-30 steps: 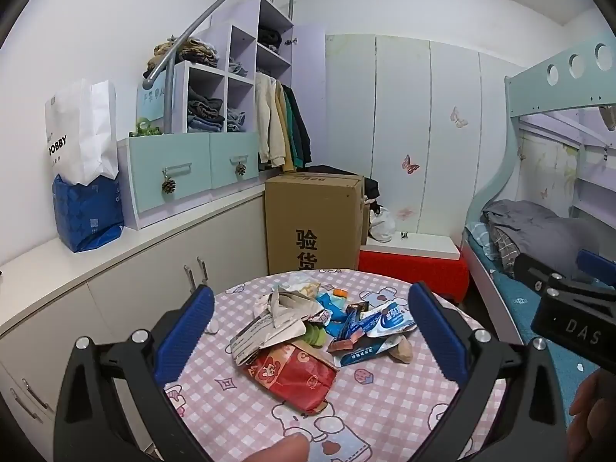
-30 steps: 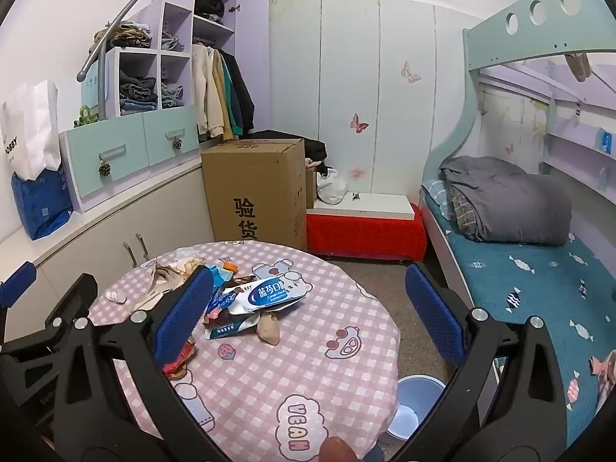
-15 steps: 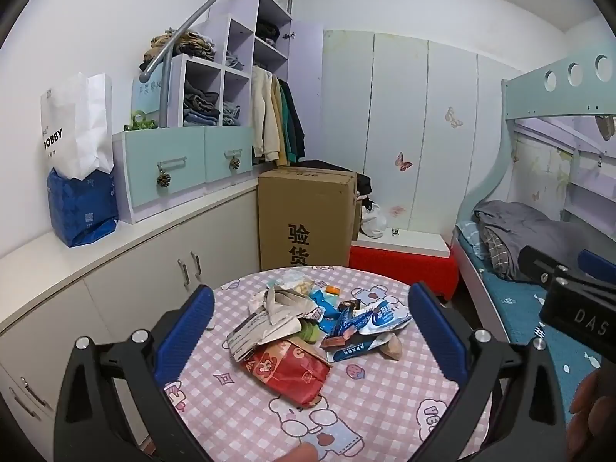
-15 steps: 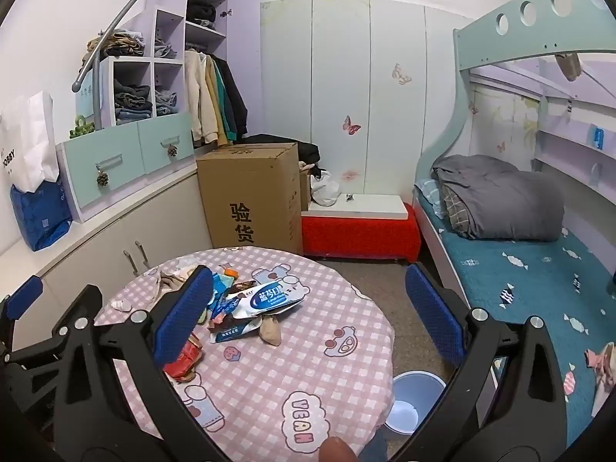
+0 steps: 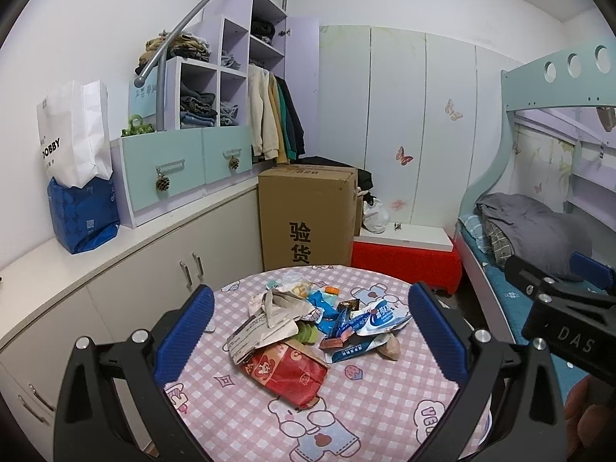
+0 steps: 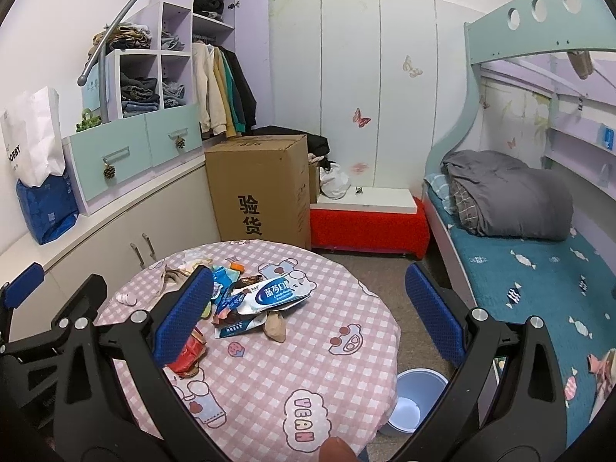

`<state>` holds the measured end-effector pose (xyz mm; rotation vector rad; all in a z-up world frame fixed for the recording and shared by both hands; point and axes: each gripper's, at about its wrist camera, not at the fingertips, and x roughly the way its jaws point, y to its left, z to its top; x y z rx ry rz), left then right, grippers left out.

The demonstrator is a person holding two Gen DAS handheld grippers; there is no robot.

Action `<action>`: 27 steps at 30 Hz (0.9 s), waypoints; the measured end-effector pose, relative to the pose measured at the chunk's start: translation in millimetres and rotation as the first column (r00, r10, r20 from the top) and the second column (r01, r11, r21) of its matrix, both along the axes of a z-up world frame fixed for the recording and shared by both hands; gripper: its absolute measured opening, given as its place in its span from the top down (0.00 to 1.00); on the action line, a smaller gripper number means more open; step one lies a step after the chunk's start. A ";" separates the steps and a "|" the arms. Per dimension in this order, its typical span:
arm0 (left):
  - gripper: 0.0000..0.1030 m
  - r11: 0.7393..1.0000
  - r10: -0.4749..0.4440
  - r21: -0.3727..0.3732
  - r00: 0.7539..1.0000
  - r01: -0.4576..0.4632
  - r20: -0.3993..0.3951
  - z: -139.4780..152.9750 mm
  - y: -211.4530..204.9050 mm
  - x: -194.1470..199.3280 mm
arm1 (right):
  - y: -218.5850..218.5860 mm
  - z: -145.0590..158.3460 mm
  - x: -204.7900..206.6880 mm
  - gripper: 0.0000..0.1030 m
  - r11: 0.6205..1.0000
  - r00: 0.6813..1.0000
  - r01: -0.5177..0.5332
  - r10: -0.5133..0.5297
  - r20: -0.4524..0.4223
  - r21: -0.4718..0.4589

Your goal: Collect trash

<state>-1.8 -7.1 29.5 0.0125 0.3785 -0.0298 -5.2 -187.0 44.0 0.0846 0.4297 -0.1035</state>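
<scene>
I am holding both sets of jaws wide apart and empty, hovering above the near edge of the round bench [image 6: 346,350]. The left gripper [image 5: 308,331] is framing the trash pile [image 5: 308,323] almost squarely between its blue pads, so the pile is lying straight ahead of and below it. The right gripper [image 6: 308,308] is sitting further to the right, with the pile ahead and off toward its left pad. I am judging the left as the nearer hand for the first pick.

The closest piece to the left jaws is the red snack bag [image 5: 287,373], its long axis running diagonally from near-right to far-left. Behind it are lying crumpled paper [image 5: 269,319] and a white and blue pouch [image 6: 279,292] printed with Chinese characters I am reading as "蓝芩口".

Further out, a pale blue bin [image 6: 412,400] is standing on the floor just beside the bench's right edge, nearer the right hand. The cardboard box [image 6: 261,184] beyond is reading "验货", the tablecloth "VEAN", the white paper bag [image 5: 73,134] "OBBY", and the right gripper's body "DAS".
</scene>
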 end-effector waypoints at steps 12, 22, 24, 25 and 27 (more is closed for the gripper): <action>0.04 1.000 0.016 0.001 0.999 -0.016 -0.028 3.8 -17.1 10.3 | -13.1 2.1 20.0 0.05 0.998 0.997 -0.066 0.065 -0.034 -0.022; 0.04 1.000 -0.011 0.026 1.000 0.011 -0.025 9.1 -10.6 15.5 | -8.7 2.1 23.5 0.05 0.999 0.999 -0.046 0.046 -0.030 0.000; 0.04 0.999 -0.033 0.039 0.999 0.034 -0.021 10.3 -9.8 18.0 | -9.9 3.1 26.3 0.05 1.000 0.999 -0.022 0.023 -0.030 0.009; 0.04 0.998 -0.043 0.039 0.999 0.044 -0.024 10.4 -9.8 19.7 | -9.5 2.9 25.7 0.05 1.000 0.999 -0.011 0.011 -0.031 0.012; 0.04 0.998 -0.060 0.031 0.998 0.061 -0.025 10.9 -9.9 22.6 | -8.6 3.3 22.9 0.05 1.000 1.000 0.000 0.000 -0.031 0.002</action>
